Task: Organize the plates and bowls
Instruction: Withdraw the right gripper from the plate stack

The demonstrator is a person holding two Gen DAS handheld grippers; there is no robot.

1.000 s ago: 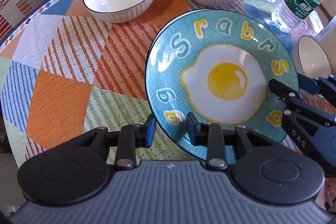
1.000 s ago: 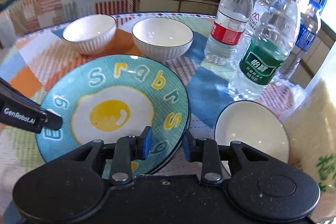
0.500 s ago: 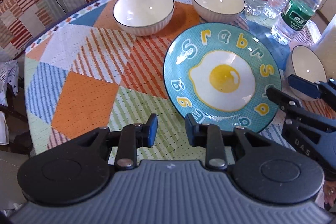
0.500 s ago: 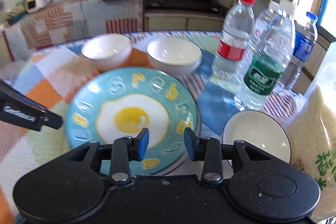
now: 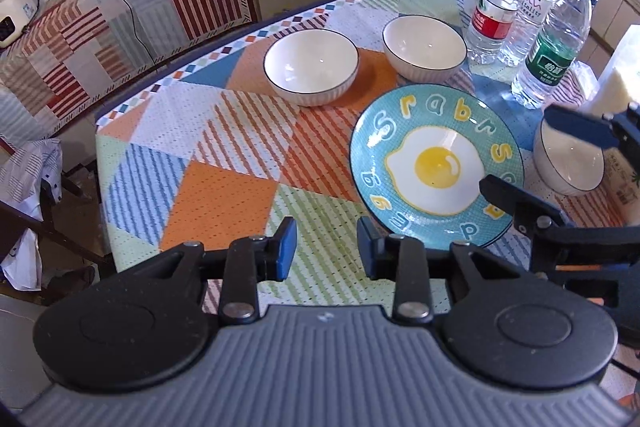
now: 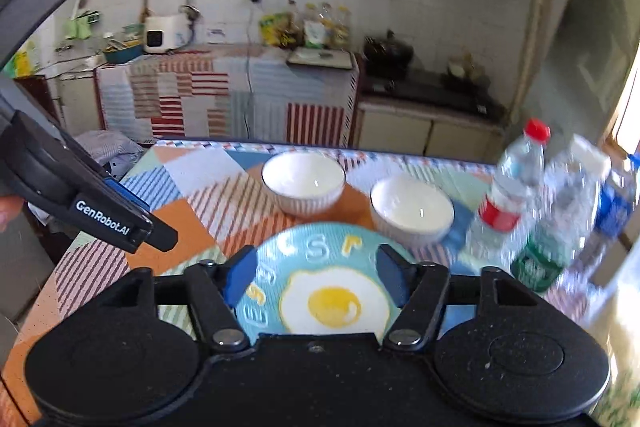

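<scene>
Patterned cloth: we work over a table [image 5: 224, 163] covered in orange, blue and green patchwork, its far edge trimmed with small diamonds.
Left gripper [image 5: 326, 247]: we hold it above the near edge of the table, blue-padded jaws spread, nothing between them.
Left bowl [image 5: 311, 67]: white, ribbed, empty, standing on an orange patch at the far side.
Middle bowl [image 5: 424, 47]: same kind, just beside the first, apart from it.
Plate [image 5: 436, 167]: turquoise with a fried-egg picture and raised letters, lying flat on the cloth, nearer us than the two bowls.
Right gripper [image 6: 314, 267]: we see its jaws spread wide over the plate, gripping nothing.
Right bowl [image 5: 570, 163]: a third white one, right of the plate, partly hidden by the right gripper.
Step in hand: we judge both tools free and the bowls not yet gathered.
Next move: probably closing on one bowl's rim and nesting it in another; thin glazed rims call for a firm, square bite.
Bottles [image 5: 532, 23]: four water bottles crowd the far right, near the middle bowl.
Room: a tiled kitchen, counter draped in striped cloth [image 6: 224, 99], hob to the right.
</scene>
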